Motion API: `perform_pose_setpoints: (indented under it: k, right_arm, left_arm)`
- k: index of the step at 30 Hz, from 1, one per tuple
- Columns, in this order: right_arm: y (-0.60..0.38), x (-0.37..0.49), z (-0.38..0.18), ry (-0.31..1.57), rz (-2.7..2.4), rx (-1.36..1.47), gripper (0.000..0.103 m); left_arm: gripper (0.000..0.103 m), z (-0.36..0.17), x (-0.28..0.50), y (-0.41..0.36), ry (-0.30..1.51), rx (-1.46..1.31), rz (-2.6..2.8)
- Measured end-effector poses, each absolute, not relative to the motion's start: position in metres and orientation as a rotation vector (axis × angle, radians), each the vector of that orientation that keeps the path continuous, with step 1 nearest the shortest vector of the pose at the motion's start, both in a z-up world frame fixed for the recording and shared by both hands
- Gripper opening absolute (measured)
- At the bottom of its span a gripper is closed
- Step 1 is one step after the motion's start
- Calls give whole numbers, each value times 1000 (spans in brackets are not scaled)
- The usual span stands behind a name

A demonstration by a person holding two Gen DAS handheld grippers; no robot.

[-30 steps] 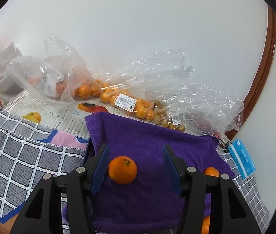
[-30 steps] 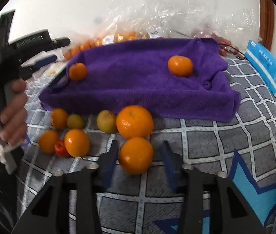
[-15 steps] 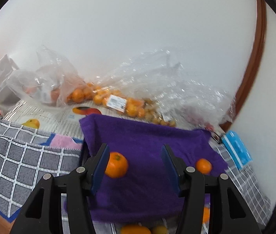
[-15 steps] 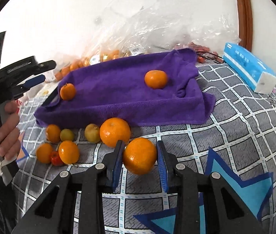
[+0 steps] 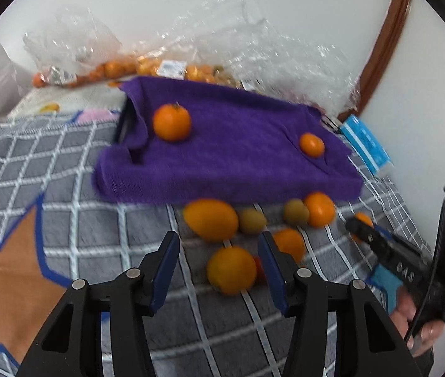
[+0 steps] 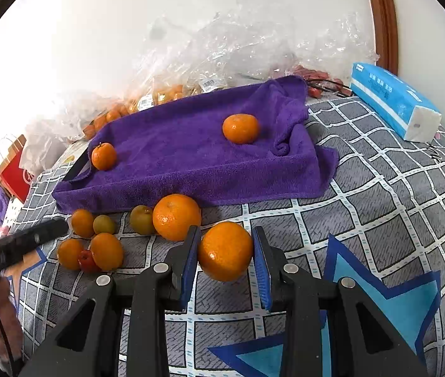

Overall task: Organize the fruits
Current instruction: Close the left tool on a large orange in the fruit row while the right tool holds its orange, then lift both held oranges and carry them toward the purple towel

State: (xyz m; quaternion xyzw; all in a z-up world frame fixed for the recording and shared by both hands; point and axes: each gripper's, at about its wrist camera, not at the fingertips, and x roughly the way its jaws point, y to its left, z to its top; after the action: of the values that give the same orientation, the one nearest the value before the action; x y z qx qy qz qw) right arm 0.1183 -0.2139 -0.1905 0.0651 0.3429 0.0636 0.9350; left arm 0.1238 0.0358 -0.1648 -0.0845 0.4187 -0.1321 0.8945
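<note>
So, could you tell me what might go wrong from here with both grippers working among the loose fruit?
1. The right gripper is shut on an orange beside a large orange; lifting may nudge that neighbour and set it rolling.
2. The left gripper is closing, with nothing pressed yet, around an orange packed against a small red fruit; a pad may catch it.
3. Two oranges already sit on the sloping purple towel; a bump could roll them off.

"SAS"-like white letters on right gripper [image 5: 406, 275] body; tissue pack [image 6: 392, 100] print and bag [image 6: 209, 84] barcode labels unreadable
</note>
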Motion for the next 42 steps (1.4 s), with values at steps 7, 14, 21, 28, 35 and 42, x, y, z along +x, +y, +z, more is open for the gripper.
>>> perform_pose_setpoints:
  k: [7,14,21,28,35,42]
  right_arm:
    - [-214,117,-190,699,122,136,33]
    - [-217,117,-191,701,120,141,33]
    - [-216,119,-191,705,124,139,33]
    - [-216,118,-190,695,128,141,33]
    - [-209,109,-185,658,142,103,33]
    - [-209,109,-184,654,151,102,33]
  left_arm:
    - [32,-167,116,41,891,-252,-337]
    - [32,-161,113,56,859,-111,-136]
    - [33,-180,100,64,853,-134,-158]
    - [33,-182,100,74,847,-230,-185]
    - [33,-174,100,76,791,-256,-169]
    - [33,-169,99,77,762,-257,-147]
